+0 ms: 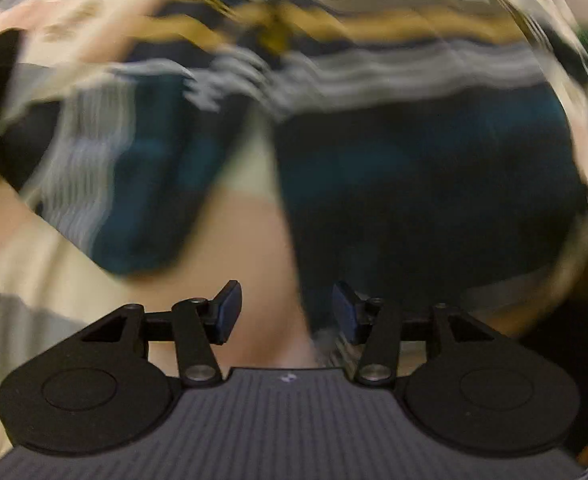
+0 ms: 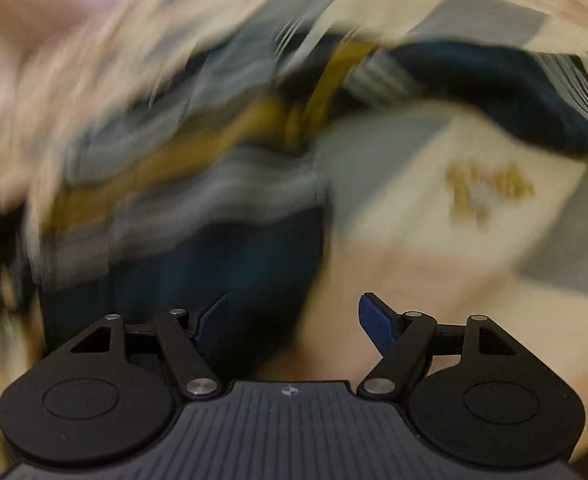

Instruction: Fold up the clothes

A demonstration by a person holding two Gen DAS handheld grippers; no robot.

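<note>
Striped shirt [image 1: 414, 168] lying spread on patterned bedspread [image 2: 474, 208], blurring badly in both views. Left gripper [image 1: 286, 312] and right gripper [image 2: 291, 320] hovering, fingers apart, holding nothing. Risking grabbing bedspread along with hem.

Patchwork bedcover [image 2: 434, 200] in cream, grey and pink, striped navy shirt [image 1: 414, 184] spread directly on it

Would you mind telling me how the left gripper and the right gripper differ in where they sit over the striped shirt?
The left gripper has the shirt's dark body by its right finger; the right gripper has it by its left finger. The left gripper's gap frames bare bedsheet; the right gripper's gap straddles the shirt's edge. Both are open and hold nothing.
</note>
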